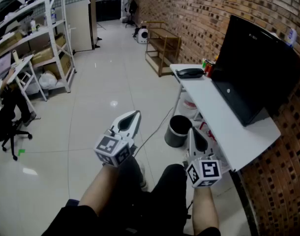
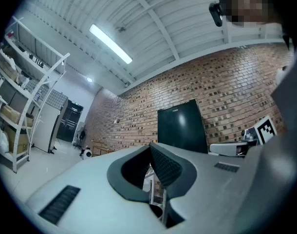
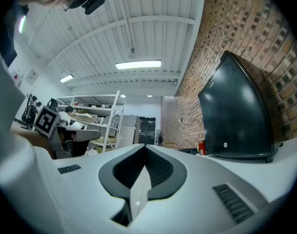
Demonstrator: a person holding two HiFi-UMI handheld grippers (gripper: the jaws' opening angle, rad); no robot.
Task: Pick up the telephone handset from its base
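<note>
Head view: left tongs, right tongs both closed, seemingly empty.

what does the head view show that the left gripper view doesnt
Only the head view: the telephone and red can on the white table, and the bin on the floor by it. Only the left gripper view: the ceiling strip light, and the left gripper close up, jaws shut and empty. Both: the black monitor, brick wall, shelving and right gripper.
</note>
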